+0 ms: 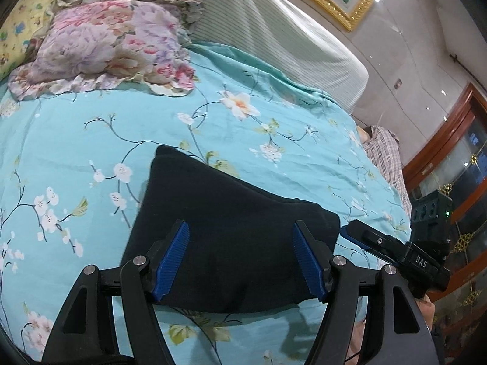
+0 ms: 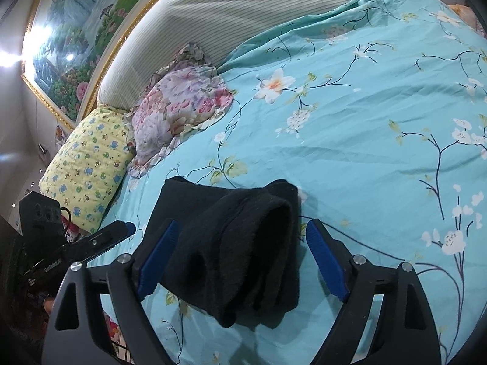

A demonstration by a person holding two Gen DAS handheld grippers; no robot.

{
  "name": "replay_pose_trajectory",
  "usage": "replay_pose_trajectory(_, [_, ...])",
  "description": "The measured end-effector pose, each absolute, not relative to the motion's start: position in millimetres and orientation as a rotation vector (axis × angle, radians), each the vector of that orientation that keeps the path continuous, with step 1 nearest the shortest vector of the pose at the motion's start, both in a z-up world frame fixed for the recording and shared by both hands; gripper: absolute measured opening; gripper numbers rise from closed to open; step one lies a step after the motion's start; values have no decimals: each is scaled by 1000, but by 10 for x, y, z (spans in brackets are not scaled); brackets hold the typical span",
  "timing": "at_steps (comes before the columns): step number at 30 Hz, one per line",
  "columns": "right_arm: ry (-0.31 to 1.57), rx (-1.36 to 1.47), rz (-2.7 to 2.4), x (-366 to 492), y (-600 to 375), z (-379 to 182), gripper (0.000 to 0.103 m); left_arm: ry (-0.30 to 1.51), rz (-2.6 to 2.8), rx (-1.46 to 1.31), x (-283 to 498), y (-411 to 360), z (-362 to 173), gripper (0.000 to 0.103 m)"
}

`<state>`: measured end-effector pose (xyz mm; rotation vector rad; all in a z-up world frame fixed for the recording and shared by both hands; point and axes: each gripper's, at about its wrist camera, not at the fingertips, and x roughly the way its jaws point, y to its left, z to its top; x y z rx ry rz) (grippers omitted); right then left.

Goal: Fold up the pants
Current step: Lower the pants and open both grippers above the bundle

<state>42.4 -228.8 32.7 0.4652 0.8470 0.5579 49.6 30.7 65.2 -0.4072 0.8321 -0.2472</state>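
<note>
A: Left wrist view first: nothing here is a container; the black pants (image 1: 231, 228) lie folded into a compact bundle on the turquoise floral bedspread (image 1: 91, 140).

B: Where are the edges?

A: A flowered pillow (image 1: 106, 45) sits well apart toward the striped headboard (image 1: 274, 30), with bare bedspread between it and the bundle. On the right the cover drops off at the bed's side, near a plaid cloth (image 1: 385, 149).

B: And the left gripper (image 1: 240, 261)?

A: Its blue pads are spread wide over the bundle, clamping nothing; whether they touch the cloth, I cannot tell.

B: Right wrist view?

A: The right gripper (image 2: 240, 261) is likewise spread wide, the pants (image 2: 237, 252) between its fingers, layered edges facing the camera. A yellow pillow (image 2: 88, 170) lies at the left, beside the flowered one (image 2: 179, 112).
</note>
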Motion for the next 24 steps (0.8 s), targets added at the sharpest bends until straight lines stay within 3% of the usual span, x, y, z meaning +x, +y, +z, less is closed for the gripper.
replay_pose_trajectory(24, [915,436,544,317,-2056,150,91,887,-185,-456,586,685,402,74])
